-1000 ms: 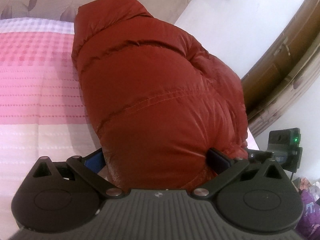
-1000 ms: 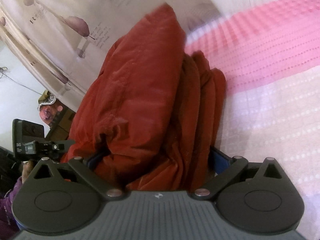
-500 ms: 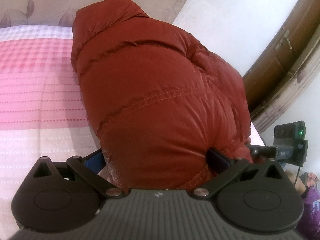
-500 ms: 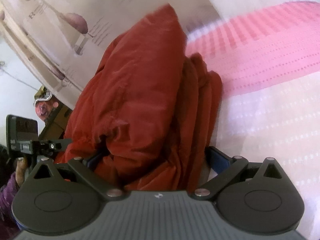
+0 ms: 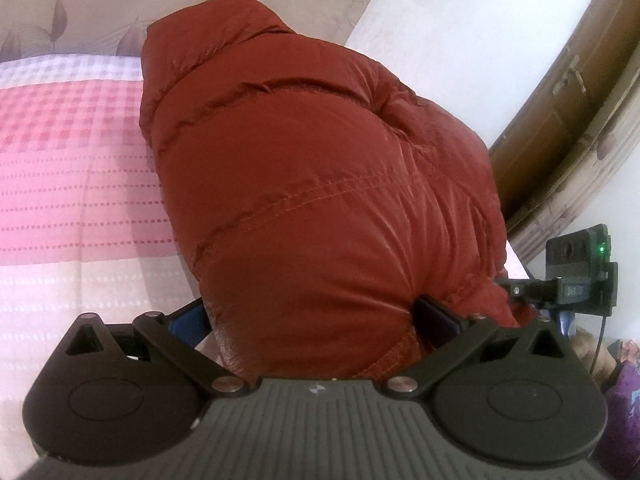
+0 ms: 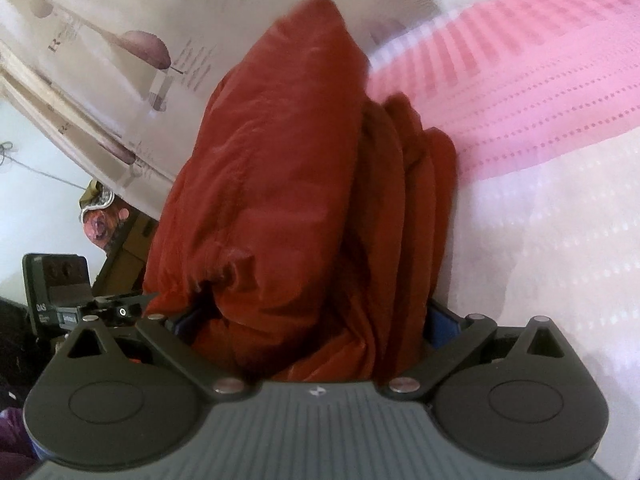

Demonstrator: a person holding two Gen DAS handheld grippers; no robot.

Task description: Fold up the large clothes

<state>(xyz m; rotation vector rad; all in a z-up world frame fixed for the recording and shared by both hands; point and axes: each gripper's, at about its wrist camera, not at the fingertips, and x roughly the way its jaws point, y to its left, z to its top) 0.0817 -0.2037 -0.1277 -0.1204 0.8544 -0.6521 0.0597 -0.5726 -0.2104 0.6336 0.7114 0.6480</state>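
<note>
Pink-and-white checked woven bedspread point(image 5: 72, 184) beneath a rust-red quilted puffer jacket point(image 5: 320, 184), bundled at centre. Left gripper point(image 5: 310, 316) and right gripper point(image 6: 308, 320) each clench jacket folds at 6 o'clock

Your left camera sits right behind the left tongs point(image 5: 312, 316) and looks forward along them. It is very close to the red puffy jacket point(image 5: 320, 184), which fills the middle of the view. The pink bed cover point(image 5: 72, 168) lies to the left, and a wall and a wooden door point(image 5: 560, 120) are far off to the right.

Your right camera sits right behind the right tongs point(image 6: 312, 320), just as close. It sees the jacket point(image 6: 280, 184) from its folded edge, with the bed cover point(image 6: 520, 100) on the right and a curtain point(image 6: 120, 40) far left.

Both views share the jacket and the bed. Each also sees the other tool at its side edge.
</note>
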